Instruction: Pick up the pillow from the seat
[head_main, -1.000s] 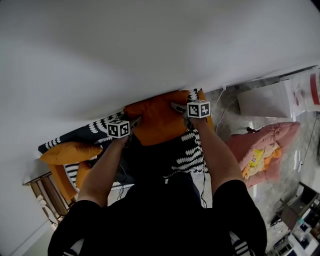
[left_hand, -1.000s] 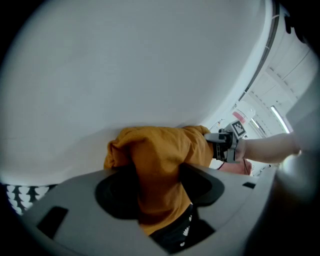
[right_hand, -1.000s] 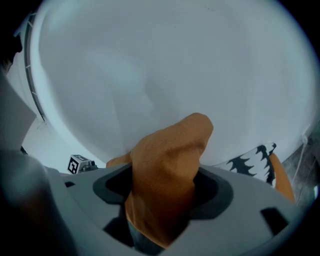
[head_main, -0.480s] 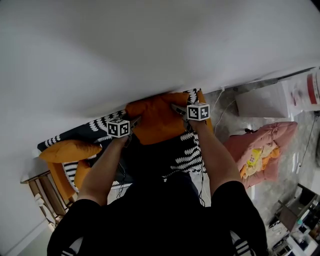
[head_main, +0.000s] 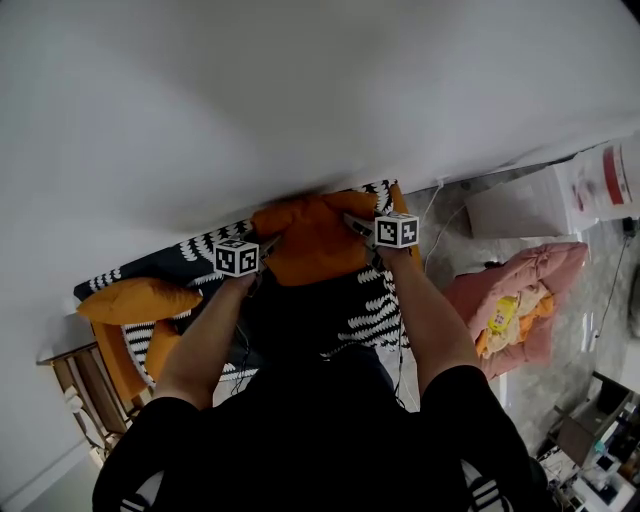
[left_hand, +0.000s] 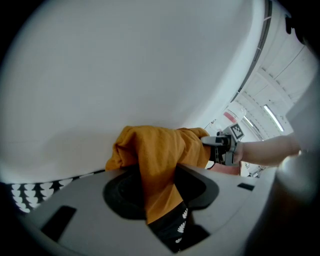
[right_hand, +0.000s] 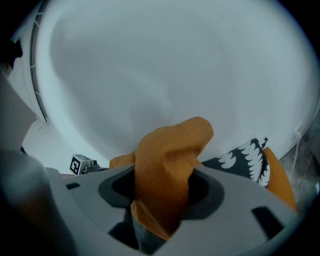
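Patterned seat (head_main: 378, 312) against white wall (head_main: 300, 100): one orange pillow (head_main: 312, 240), left end in my left gripper (head_main: 266, 242), right end in my right gripper (head_main: 354, 220), fingers (left_hand: 85, 200) just closed down, clamping cloth.

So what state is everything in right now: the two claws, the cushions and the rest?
pillow: gripped at both ends, fabric bunched up.
left gripper: jaws have just been closing, shut on the pillow's fabric.
right gripper: jaws have just been closing, shut on the pillow's fabric.
second orange pillow: lying flat, untouched by either gripper.
patterned seat cover: spread out under both pillows.
pink padded cloth: crumpled in a heap.
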